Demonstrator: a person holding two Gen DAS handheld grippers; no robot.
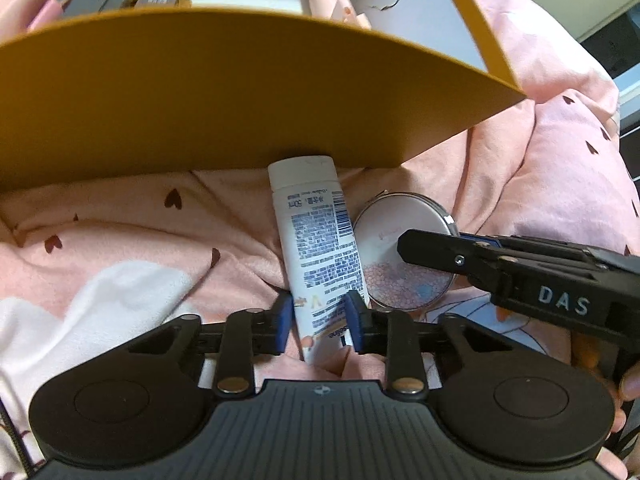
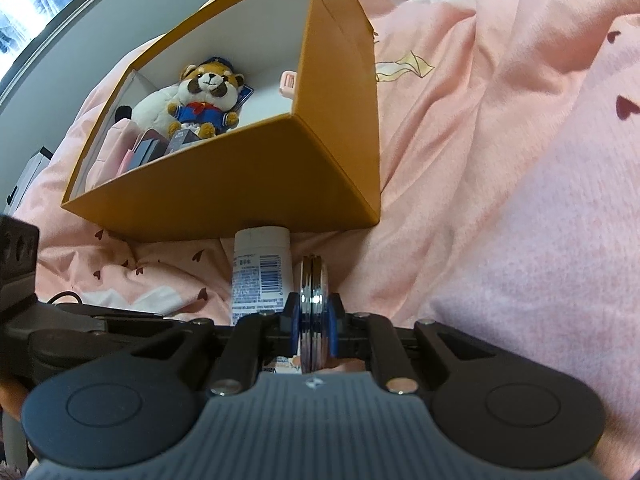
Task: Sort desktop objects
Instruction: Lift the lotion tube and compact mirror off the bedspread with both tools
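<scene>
The orange box (image 2: pixel 256 168) sat on a pink blanket (image 1: pixel 120 232) printed with small dark hearts, its near wall rising straight ahead of both grippers. Just in front of that wall lay a white tube (image 1: pixel 316 252), its capped end tucked against the wall's bottom edge and its other end running back toward the left gripper (image 1: pixel 320 320). That gripper's blue pads (image 1: pixel 355 322) straddled the tube's lower end, one pressing the tube's side and the other set close against the opposite side, the jaws clamped on it. Beside the tube, on the side away from the box's long face, a round compact (image 1: pixel 404 248) was held on edge; from the right wrist view it showed as a thin silver-rimmed disc (image 2: pixel 315 300) squeezed flat between the right gripper's (image 2: pixel 315 320) pads, which were pressed together on it. Tube and compact nearly touched. Inside the box a plush raccoon (image 2: pixel 204 96) in a blue outfit sat toward the far corner with dark flat packages (image 2: pixel 160 148) along the near wall and a pink clip (image 2: pixel 289 84) by the side wall, leaving bare white floor (image 2: pixel 264 92) between them. Open blanket spread wide beyond the box's corner
</scene>
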